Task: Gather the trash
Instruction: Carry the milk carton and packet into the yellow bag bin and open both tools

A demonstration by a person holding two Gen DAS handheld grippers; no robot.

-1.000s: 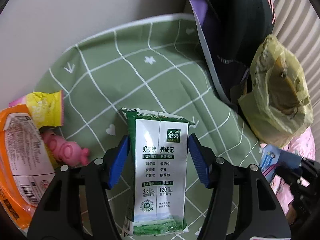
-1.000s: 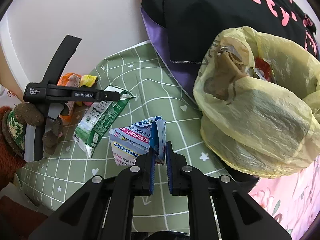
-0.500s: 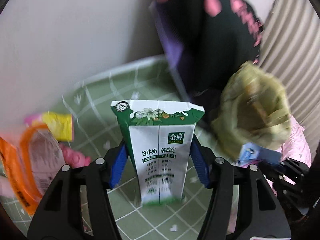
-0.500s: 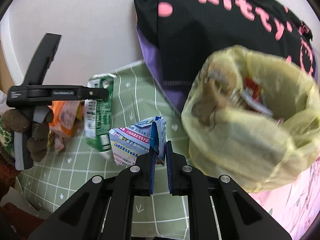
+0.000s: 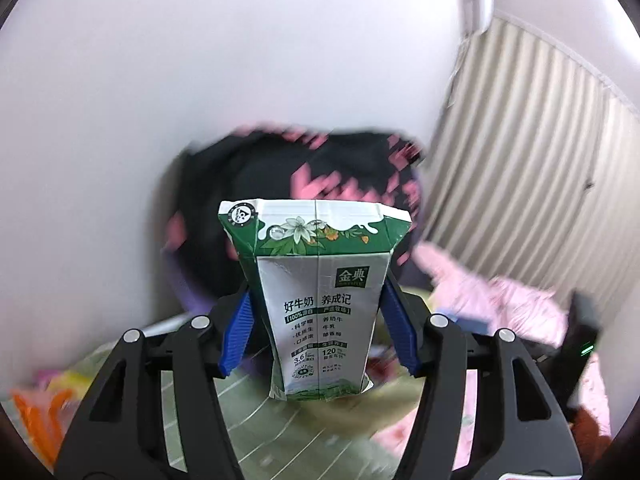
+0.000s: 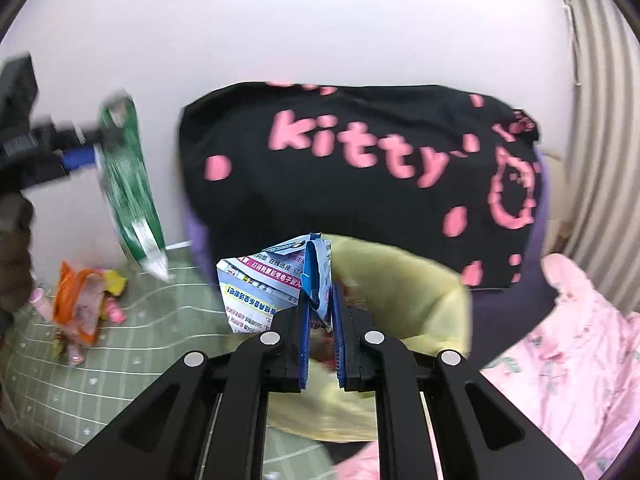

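**Left wrist view: carton lifted; right tongs over the bag**

Left wrist view: left tongs (image 5: 318,332) clamped on the flattened milk carton (image 5: 318,304), blue pads (image 5: 236,334) pressed on its two side edges, carton upright and clear of the green checked cloth (image 5: 256,412). Only this view shows the carton's printed front. Behind it, blurred: black pillow (image 5: 280,168), white wall, striped curtain (image 5: 532,160).

Right wrist view: right tongs (image 6: 320,324) nearly closed, pinching a crumpled blue-and-white paper wrapper (image 6: 260,292). Only here is the yellow trash bag (image 6: 400,292) seen, directly beyond and under the tongs, its mouth partly hidden by the wrapper. The left tongs appear at far left, carton hanging edge-on in air. An orange packet (image 6: 76,304) and small pink items lie on the cloth below it. Pink bedding (image 6: 568,344) to the right.

Room: open air between carton and bag; the pillow backs the bag closely.

Change: a second ago the carton lay flat on the cloth; both tongs have risen, and the bag now sits lower in the right view. Both grips unchanged.
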